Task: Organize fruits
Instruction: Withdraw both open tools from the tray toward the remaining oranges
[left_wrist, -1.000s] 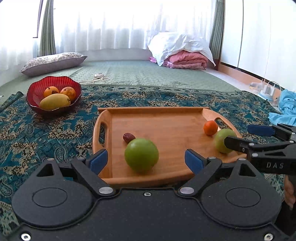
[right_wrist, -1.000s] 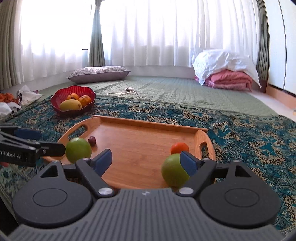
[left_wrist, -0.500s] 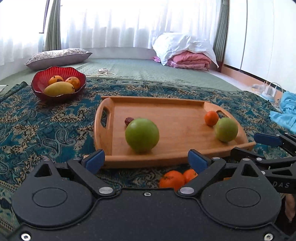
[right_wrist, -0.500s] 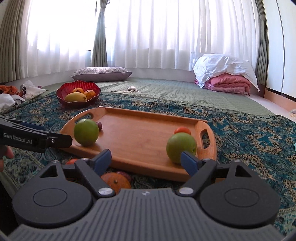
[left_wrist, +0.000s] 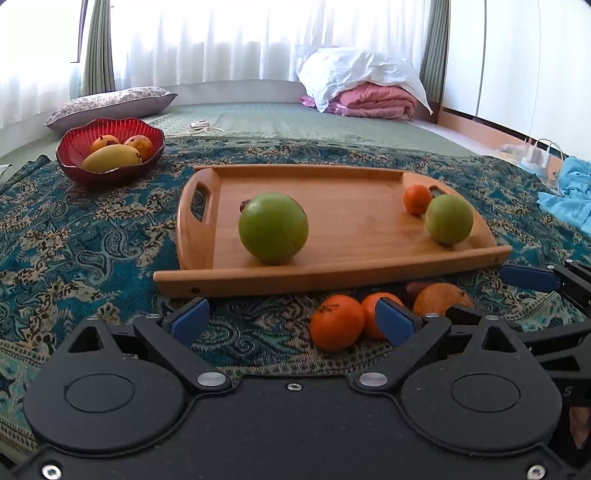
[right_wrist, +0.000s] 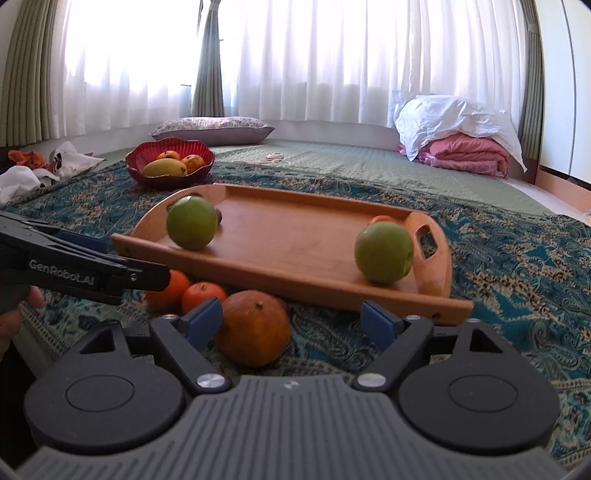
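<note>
A wooden tray (left_wrist: 354, 266) (right_wrist: 303, 277) lies on the patterned cloth. It holds two green apples (left_wrist: 273, 227) (left_wrist: 448, 219), a small orange (left_wrist: 416, 199) and a dark date half hidden behind the left apple. Several oranges (left_wrist: 337, 328) (right_wrist: 255, 328) lie on the cloth in front of the tray's near rim. My left gripper (left_wrist: 291, 323) is open and empty above the cloth before the tray. My right gripper (right_wrist: 295, 319) is open and empty, the big orange just inside its left finger.
A red bowl (left_wrist: 110, 173) (right_wrist: 170, 177) with a mango and other fruit stands at the back left. A pillow (left_wrist: 110, 103) and folded bedding (left_wrist: 369, 96) lie farther back. Blue cloth (left_wrist: 569, 195) lies at the right; bags (right_wrist: 37, 173) lie at the left.
Both grippers have drawn back from the tray and lowered. The oranges on the cloth before the tray have come into view. The fruit on the tray has not moved.
</note>
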